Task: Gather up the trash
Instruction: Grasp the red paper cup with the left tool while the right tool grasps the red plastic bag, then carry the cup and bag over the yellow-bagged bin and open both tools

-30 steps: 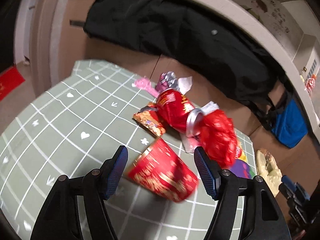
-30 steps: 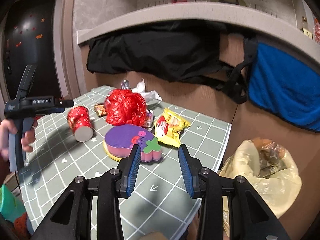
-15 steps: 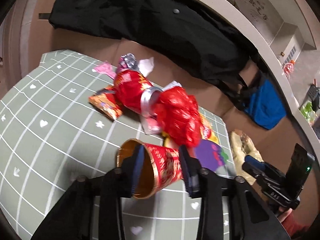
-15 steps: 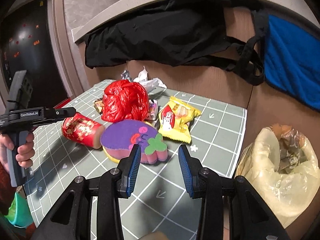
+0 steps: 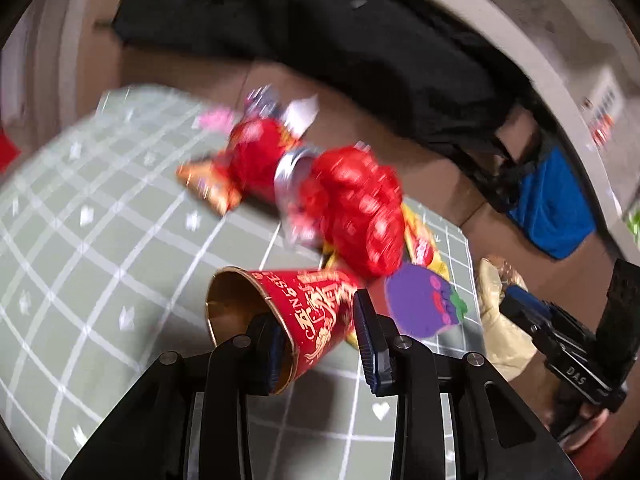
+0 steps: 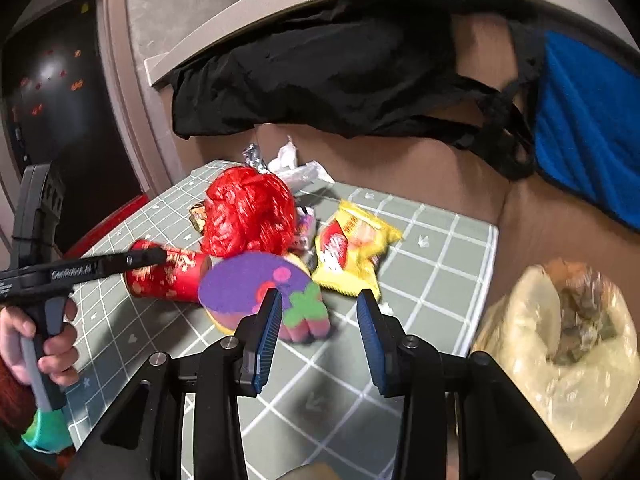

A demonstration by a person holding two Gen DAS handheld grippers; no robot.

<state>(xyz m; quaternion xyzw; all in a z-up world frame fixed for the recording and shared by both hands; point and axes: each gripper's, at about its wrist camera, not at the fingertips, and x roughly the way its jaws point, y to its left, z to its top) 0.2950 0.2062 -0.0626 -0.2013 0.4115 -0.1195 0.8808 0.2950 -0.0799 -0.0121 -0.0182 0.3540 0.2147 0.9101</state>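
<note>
Much of the green grid table [image 6: 448,248] lay under litter, far edge blurred. Beside its corner sat the yellowish trash bag [image 6: 560,360], contents smeared (unreadable). Red plastic wad [image 6: 250,212], purple sponge [image 6: 248,284], yellow snack packet [image 6: 352,248] clustered mid-table. Left gripper [image 5: 320,344], jaws just closed, clamped on the red paper cup [image 5: 316,312], its base hidden. Right gripper [image 6: 320,328] gaped apart, holding nothing.

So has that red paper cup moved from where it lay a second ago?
Yes. The red paper cup has slid along the table toward the purple sponge and now touches it, gripped in the left tongs, which just closed.
</note>
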